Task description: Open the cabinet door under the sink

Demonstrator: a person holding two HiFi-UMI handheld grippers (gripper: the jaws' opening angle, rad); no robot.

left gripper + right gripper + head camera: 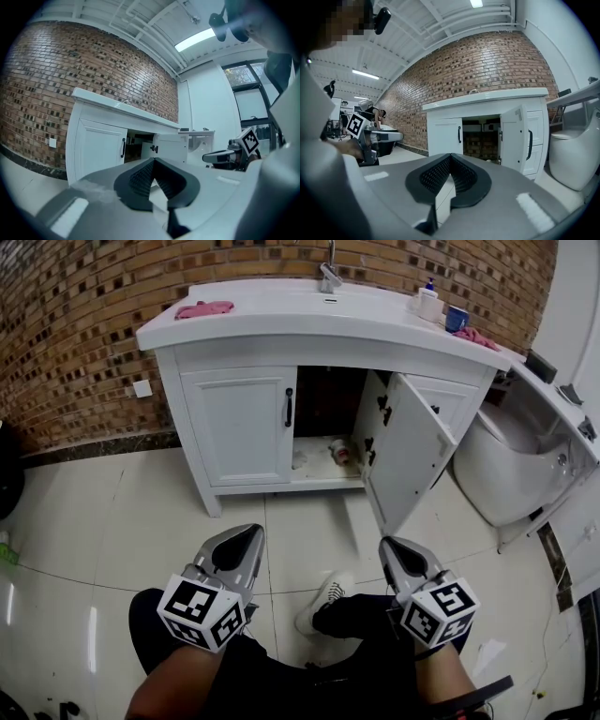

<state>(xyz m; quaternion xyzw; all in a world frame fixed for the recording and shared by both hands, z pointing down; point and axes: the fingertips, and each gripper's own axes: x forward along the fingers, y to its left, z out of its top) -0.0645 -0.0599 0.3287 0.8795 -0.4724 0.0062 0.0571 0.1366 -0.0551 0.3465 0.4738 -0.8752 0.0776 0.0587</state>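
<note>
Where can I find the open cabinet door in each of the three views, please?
Head view: the open door is right of centre, swung out toward the camera.
Left gripper view: it is near the picture's centre.
Right gripper view: it is right of centre.
Shared landmark: the closed door's black handle, left of the opening.

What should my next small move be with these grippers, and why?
Probably just rest them. The right cabinet door already stands swung wide open. The left gripper and right gripper sit far back from it, fingers together and empty. Only the left door is shut.
</note>
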